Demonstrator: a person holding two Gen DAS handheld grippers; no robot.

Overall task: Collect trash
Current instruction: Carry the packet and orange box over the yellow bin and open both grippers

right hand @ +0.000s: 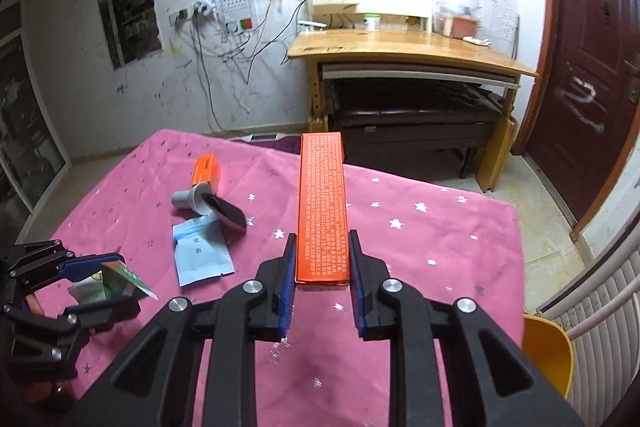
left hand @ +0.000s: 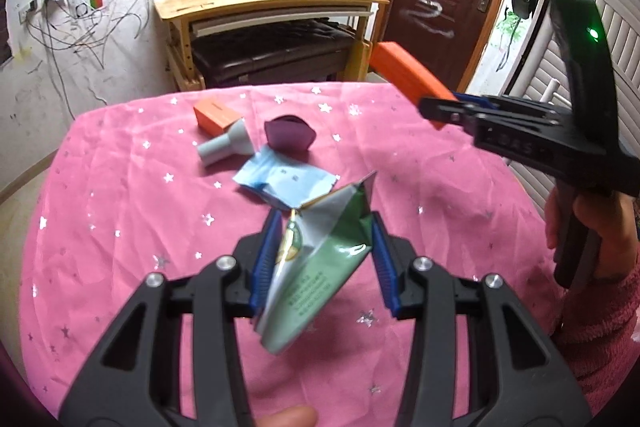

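Observation:
My left gripper (left hand: 325, 217) is shut on a crumpled green and white wrapper (left hand: 316, 267), held above the pink starred tablecloth (left hand: 120, 211). My right gripper (right hand: 322, 239) is shut on the near end of a long orange box (right hand: 322, 203), which sticks out forward over the table. In the left wrist view that box (left hand: 408, 79) hangs at the upper right in the right gripper (left hand: 436, 107). On the cloth lie a light blue packet (left hand: 284, 181), a small orange box (left hand: 214, 117), a grey funnel-shaped piece (left hand: 226, 147) and a dark purple item (left hand: 290, 133).
A wooden desk (right hand: 400, 51) with a dark bench under it stands behind the table. To the right are a brown door (right hand: 592, 67), white slats, and a yellow container (right hand: 546, 355) on the floor by the table's right edge.

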